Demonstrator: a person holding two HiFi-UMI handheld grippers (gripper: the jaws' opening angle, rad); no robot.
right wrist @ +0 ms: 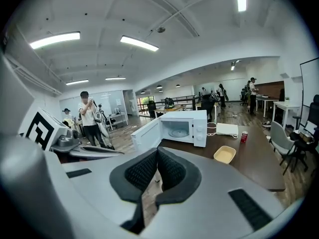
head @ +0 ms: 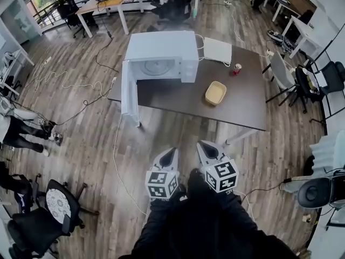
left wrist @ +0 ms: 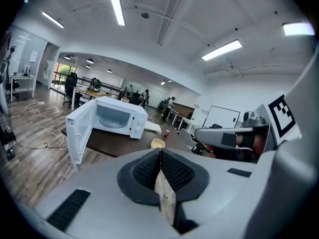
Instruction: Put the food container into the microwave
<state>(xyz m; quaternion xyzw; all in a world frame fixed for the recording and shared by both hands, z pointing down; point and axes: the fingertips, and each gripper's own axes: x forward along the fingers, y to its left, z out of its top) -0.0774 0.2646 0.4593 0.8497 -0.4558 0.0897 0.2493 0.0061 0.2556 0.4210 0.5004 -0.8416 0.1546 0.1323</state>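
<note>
**Head view:** camera high up, well back from the near long edge of the tabletop (head: 178, 99), facing forward and steeply down. The whole top is in frame, with the left gripper (head: 171, 156) and right gripper (head: 204, 149) at bottom centre.

**Left gripper view:** low and roughly level, looking along its own jaws toward the near left corner, table well off.

**Right gripper view:** likewise low and distant, facing the near edge.

**Shared by all three:** the tabletop, the microwave (head: 161, 53) and the food container (head: 215, 93). Each gripper view catches the other gripper at its side edge.
</note>
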